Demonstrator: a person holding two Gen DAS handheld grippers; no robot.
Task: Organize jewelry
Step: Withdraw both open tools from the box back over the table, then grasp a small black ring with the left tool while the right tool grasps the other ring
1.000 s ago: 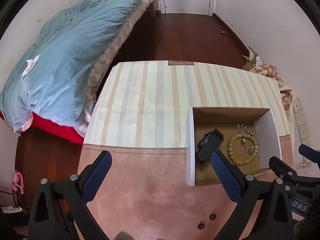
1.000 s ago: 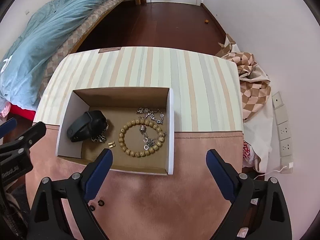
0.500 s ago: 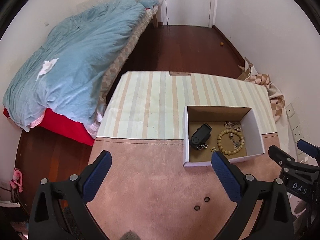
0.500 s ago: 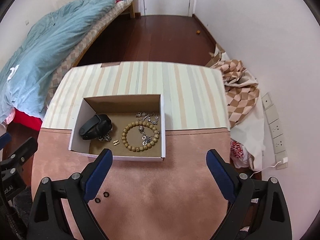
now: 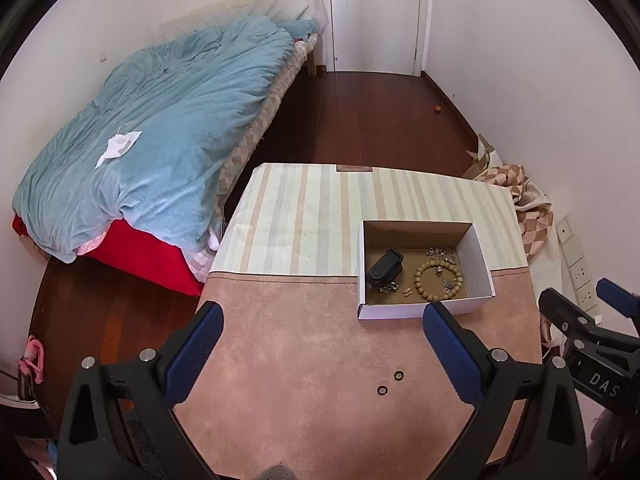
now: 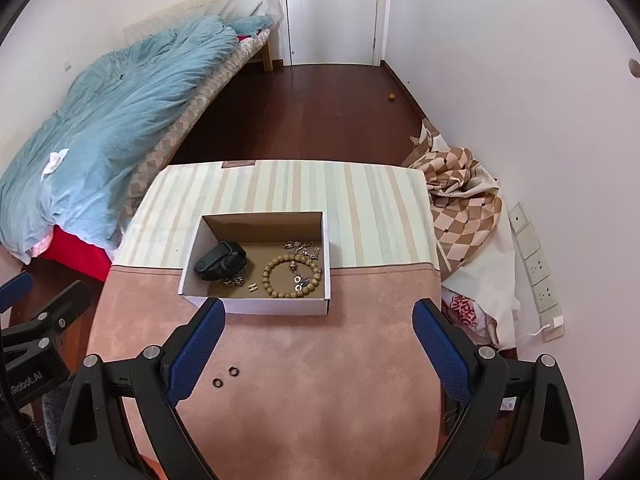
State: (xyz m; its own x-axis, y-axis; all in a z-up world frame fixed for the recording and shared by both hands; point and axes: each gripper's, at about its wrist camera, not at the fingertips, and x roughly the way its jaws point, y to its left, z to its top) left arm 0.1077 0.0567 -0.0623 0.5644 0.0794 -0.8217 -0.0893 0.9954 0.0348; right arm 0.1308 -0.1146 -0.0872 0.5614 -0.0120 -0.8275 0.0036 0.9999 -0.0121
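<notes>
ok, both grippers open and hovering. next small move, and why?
Probably lower the right gripper toward the two small black rings on the pink cloth: they lie outside the box, where the bead bracelet already sits.

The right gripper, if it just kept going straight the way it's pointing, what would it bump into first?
Probably the white cardboard box: the open right gripper points down toward the table, and the box's near wall lies just ahead. It might meet the pink cloth first; depth is unclear.

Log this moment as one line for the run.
left gripper: open, empty | right gripper: open, empty | bead bracelet: in box | two rings: on table
</notes>
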